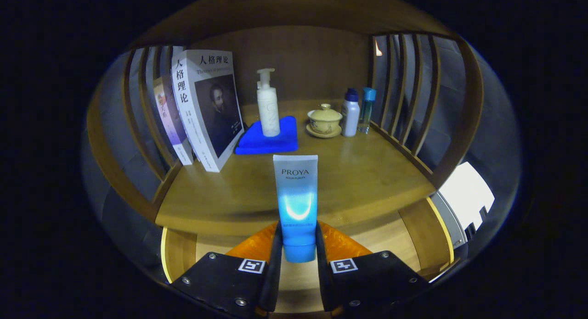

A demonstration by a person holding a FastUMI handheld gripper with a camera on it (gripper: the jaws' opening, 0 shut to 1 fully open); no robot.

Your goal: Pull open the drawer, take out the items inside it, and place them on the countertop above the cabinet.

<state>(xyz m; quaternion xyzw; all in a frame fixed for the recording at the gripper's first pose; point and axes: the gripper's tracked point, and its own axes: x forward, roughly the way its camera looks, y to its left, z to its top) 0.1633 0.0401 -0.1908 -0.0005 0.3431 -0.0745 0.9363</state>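
1. The gripper (pixel 297 259) held a blue tube (pixel 296 204) upright, cap down, both fingers (pixel 274 259) pressed on its lower end.
2. The tube hung over the near edge of the bench (pixel 367 181), above the open drawer (pixel 399 236).
3. Far left on the bench stood books (pixel 206 108); a pump bottle (pixel 268 105) stood on a blue cloth (pixel 271 142).
4. Far right sat a lidded cup (pixel 324 119) beside two bottles (pixel 351 112).

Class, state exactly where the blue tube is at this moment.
In the gripper view the blue tube stands cap-down, clamped between the gripper fingers, in front of the countertop and nearer than the blue cloth under the white pump bottle.
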